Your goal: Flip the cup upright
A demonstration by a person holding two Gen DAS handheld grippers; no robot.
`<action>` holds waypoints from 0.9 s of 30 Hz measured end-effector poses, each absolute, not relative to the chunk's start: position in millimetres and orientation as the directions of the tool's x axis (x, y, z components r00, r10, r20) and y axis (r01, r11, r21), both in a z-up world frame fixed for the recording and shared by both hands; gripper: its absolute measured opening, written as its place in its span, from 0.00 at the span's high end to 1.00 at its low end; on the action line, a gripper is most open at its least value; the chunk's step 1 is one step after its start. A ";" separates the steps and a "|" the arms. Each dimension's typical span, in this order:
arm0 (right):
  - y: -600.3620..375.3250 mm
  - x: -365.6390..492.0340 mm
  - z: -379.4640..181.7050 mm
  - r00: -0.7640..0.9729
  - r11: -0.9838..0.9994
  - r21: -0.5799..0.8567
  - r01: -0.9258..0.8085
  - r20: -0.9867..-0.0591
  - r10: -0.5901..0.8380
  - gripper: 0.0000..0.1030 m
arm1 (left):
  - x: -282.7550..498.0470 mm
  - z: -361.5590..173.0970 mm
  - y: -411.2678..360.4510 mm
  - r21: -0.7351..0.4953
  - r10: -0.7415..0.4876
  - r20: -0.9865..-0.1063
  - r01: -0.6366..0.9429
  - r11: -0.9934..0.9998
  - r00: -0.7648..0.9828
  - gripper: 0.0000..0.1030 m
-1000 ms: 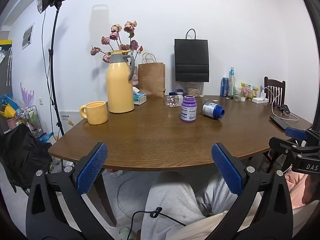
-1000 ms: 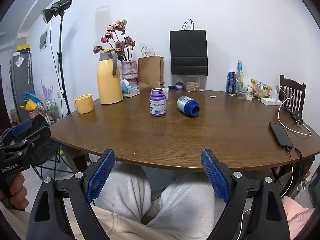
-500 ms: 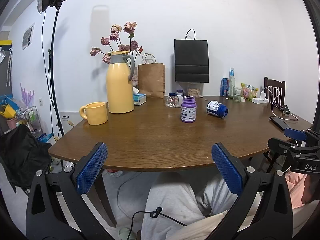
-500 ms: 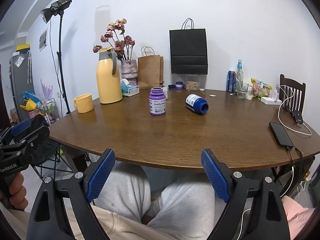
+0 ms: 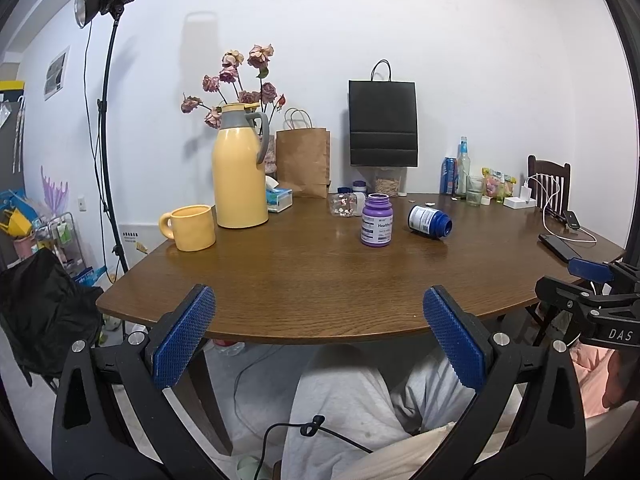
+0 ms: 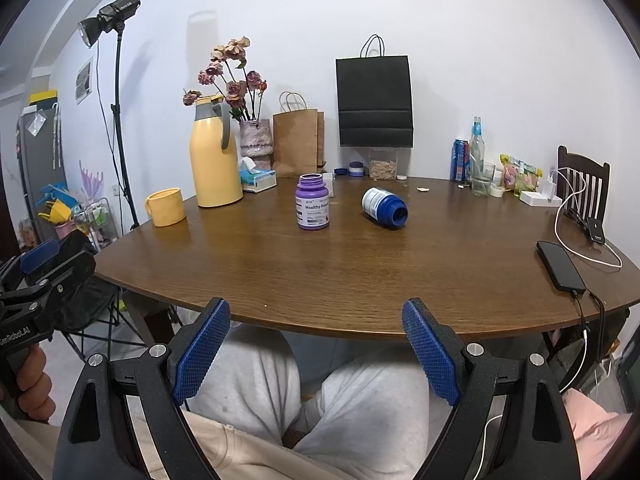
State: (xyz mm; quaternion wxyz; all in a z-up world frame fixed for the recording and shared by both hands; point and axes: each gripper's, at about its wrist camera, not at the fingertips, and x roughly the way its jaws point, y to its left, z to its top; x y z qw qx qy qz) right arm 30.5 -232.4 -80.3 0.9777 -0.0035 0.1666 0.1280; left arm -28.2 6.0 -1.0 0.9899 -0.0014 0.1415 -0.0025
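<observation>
A blue bottle-like cup (image 5: 430, 220) (image 6: 384, 207) lies on its side in the middle of the brown table (image 5: 320, 280), open mouth toward the near right. A purple bottle (image 5: 376, 220) (image 6: 312, 202) stands upright just left of it. A yellow mug (image 5: 190, 227) (image 6: 165, 207) stands upright at the table's left. My left gripper (image 5: 316, 320) is open and holds nothing, hanging below the table's near edge. My right gripper (image 6: 316, 328) is also open with nothing in it, at the same near edge, well short of the cup.
A yellow thermos (image 5: 239, 168), a vase of dried flowers, a tissue box, paper bags (image 5: 303, 162) and jars stand along the back. Drinks and snacks sit at the back right. A phone (image 6: 560, 266) on a cable lies at the right edge. A person's legs are under the table.
The blue cup rolled a little to the right on the table and turned, then settled. Neither gripper has moved.
</observation>
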 end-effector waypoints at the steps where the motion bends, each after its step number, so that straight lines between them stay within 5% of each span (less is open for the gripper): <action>1: -232.4 30.1 -80.4 0.912 0.967 0.035 -0.252 -0.325 0.249 0.11 | -27.9 -0.4 6.1 -0.004 -0.006 -0.279 0.005 1.000 0.960 0.00; 27: -235.1 26.9 -77.9 0.918 0.970 0.041 -0.239 -0.315 0.240 0.11 | -28.4 3.3 5.8 -0.004 -0.009 -0.266 0.009 1.000 0.964 0.00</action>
